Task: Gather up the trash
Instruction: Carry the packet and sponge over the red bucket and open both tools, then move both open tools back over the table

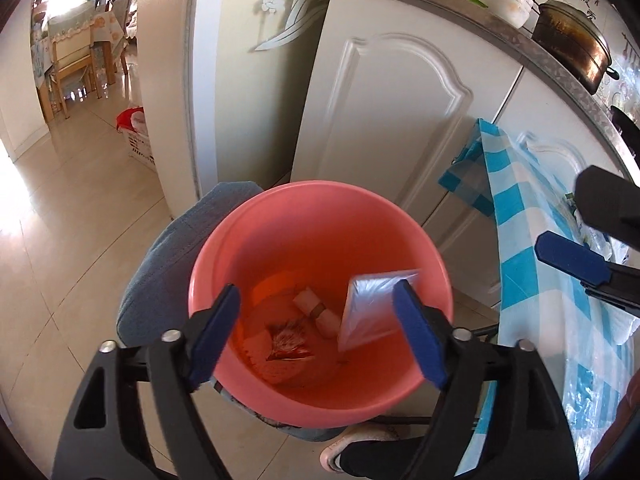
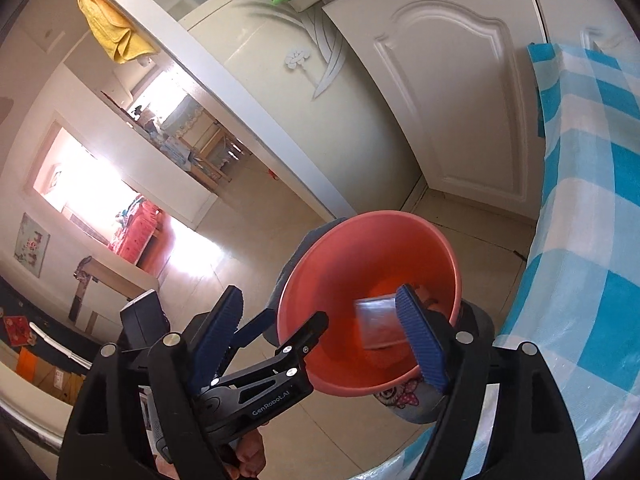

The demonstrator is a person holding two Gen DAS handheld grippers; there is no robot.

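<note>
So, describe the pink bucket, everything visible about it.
The pink bucket is round, smooth and plastic-looking, with a rolled rim and walls tapering to the bottom. It stands upright and open on a blue-grey cushioned seat by the checked tablecloth. At the bottom lie a red-printed wrapper and pale scraps; a clear plastic packet, blurred, is inside it.

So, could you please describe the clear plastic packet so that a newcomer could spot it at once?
Find the pink bucket on the floor beside the blue-checked tablecloth. The packet is inside it, on the tablecloth side, standing on edge. It alone is see-through and shiny; the other scraps lie at the bottom, opaque.
</note>
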